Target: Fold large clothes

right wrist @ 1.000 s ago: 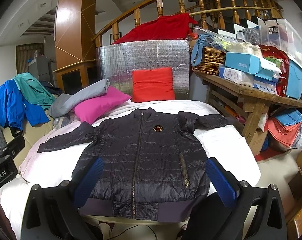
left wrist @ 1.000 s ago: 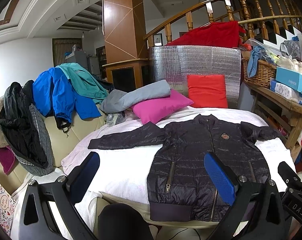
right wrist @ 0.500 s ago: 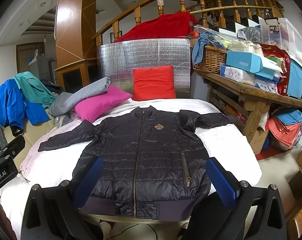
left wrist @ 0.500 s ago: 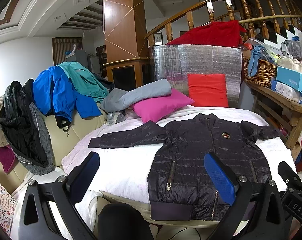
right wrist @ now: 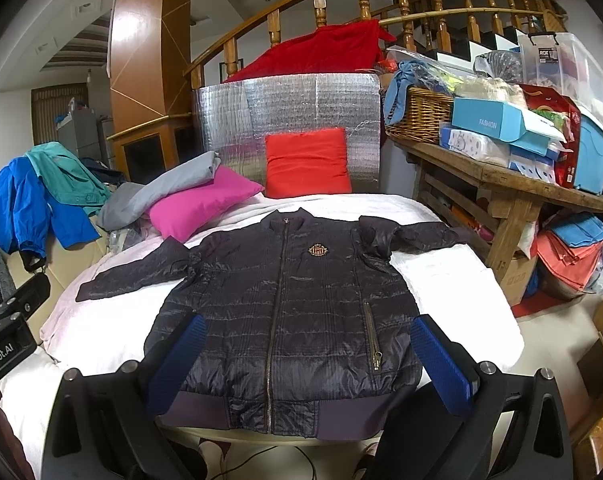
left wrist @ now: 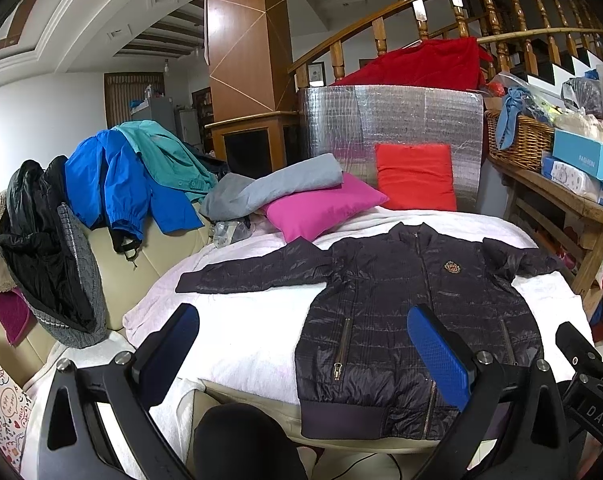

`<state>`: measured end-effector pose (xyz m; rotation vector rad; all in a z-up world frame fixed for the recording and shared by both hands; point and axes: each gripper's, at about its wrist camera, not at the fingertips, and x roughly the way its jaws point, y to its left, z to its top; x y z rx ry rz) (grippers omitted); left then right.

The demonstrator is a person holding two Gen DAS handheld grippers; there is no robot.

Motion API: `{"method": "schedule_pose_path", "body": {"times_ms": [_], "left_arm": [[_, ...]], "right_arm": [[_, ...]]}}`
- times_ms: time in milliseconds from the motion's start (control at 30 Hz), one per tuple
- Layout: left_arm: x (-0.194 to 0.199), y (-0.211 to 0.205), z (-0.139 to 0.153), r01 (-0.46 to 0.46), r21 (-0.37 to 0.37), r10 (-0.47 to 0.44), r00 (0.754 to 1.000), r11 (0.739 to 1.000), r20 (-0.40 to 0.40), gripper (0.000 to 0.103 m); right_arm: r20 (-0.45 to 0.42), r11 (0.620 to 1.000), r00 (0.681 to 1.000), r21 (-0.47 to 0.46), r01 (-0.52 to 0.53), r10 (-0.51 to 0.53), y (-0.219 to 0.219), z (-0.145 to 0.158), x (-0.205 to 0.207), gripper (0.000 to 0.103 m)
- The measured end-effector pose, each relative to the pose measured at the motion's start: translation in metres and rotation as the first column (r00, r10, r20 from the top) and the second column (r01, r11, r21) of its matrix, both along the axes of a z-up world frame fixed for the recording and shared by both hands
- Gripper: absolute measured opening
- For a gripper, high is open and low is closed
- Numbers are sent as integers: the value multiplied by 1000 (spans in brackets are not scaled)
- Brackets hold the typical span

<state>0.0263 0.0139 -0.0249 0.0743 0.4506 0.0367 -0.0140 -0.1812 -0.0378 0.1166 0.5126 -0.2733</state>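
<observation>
Both cameras sit slightly farther back than a second ago; jacket (right wrist: pixel 285 300) lies flat, zipped, unfolded below the red pillow (right wrist: pixel 307 164). Left gripper (left wrist: pixel 301 348) and right gripper (right wrist: pixel 307 360) jaws gape, empty; folding unstarted.

The jacket (right wrist: pixel 285 300) lies flat on the bed (right wrist: pixel 453 280), cushions (right wrist: pixel 307 162) behind it, bench (right wrist: pixel 501 178) to its right.

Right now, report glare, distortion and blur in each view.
Left wrist view: strong fisheye bending with dark corners, glare on the wooden pillar, dark jacket sharp. Right wrist view: same bending, the silver foil panel glinting, jacket sharp.
</observation>
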Motion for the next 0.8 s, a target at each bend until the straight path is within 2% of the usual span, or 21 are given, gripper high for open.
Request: {"method": "schedule_pose_path", "body": {"times_ms": [467, 633, 800], "left_arm": [[10, -7, -7, 5, 13, -4, 1000, 1000, -21, 103], [26, -12, -13, 3, 25, -2, 999, 1000, -40, 103], [58, -28, -27, 22, 43, -18, 995, 999, -96, 103]], "right_arm": [[-21, 1000, 1000, 15, 12, -12, -11, -6, 10, 103], [-37, 999, 998, 28, 42, -40, -28, -12, 24, 103], [-64, 996, 996, 57, 72, -69, -56, -25, 49, 103]]}}
